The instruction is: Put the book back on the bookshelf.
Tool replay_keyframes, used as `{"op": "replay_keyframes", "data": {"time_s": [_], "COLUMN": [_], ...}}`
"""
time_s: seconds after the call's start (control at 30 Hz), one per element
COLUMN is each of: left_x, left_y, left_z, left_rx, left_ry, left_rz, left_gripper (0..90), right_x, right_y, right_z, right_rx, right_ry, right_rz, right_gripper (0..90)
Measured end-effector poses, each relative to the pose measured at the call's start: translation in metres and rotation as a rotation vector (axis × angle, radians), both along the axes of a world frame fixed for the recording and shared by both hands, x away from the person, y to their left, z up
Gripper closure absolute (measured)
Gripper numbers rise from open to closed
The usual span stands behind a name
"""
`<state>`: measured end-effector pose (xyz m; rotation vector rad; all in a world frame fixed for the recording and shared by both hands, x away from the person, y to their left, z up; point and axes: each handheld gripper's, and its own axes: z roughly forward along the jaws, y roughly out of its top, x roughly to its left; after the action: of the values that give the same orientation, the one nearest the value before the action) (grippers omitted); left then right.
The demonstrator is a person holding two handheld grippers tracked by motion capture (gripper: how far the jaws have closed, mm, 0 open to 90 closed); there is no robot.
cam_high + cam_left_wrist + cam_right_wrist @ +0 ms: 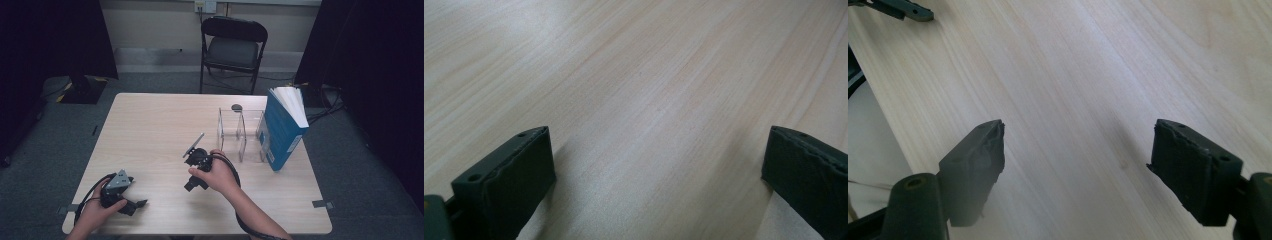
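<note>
Grippers number two on the high view, one in each hand. The left gripper (134,205) sits low at the near left corner of the wooden table (150,125), carrying one grey three-cornered plate on top, and one left hand (97,207) wraps its body. The right gripper (192,185) hangs near the table's middle, gripped by one right hand (217,175), with its own plate tilted up toward the far side and one black cable looping down the forearm. Just beyond that hand, to the right, stands one clear acrylic rack (240,132); its dividers appear to make two open bays, though the clear walls are hard to count. One blue book (281,127) stands upright with its pages fanned at the top, touching the rack's right end. One black folding chair (232,50) waits past the far edge, well apart from everything on the table.

On the left gripper view, two black jaws stand wide apart over bare wood grain, with nothing between them.

On the right gripper view, two black jaws likewise stand wide apart with only tabletop between them, holding nothing. One jaw of the left gripper (903,9) pokes in at the top left corner, close to the table's edge.
</note>
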<state>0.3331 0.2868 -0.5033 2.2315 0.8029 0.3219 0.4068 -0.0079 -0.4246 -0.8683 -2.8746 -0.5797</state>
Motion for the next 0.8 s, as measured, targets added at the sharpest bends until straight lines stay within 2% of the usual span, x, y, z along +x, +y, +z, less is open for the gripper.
{"op": "replay_keyframes", "data": {"time_s": [0.27,0.43,0.7,0.8], "left_x": [0.0,0.0,0.0,0.0], "left_y": [0.0,0.0,0.0,0.0], "left_z": [0.0,0.0,0.0,0.0], "left_rx": [-0.002,-0.001,-0.001,-0.001], "left_ry": [0.001,0.002,0.001,0.001], "left_rz": [-0.003,-0.003,-0.003,-0.003], "left_gripper": [0.0,0.0,0.0,0.0], "right_x": [-0.001,0.001,0.0,-0.001], "right_y": [0.015,0.019,0.03,0.033], "right_z": [-0.013,-0.018,-0.029,-0.033], "right_rx": [0.014,0.012,0.025,0.022], "right_ry": [0.038,0.026,0.037,0.024], "right_rz": [0.016,0.029,0.036,0.042], "right_gripper": [20.7,20.7,20.9,21.0]}}
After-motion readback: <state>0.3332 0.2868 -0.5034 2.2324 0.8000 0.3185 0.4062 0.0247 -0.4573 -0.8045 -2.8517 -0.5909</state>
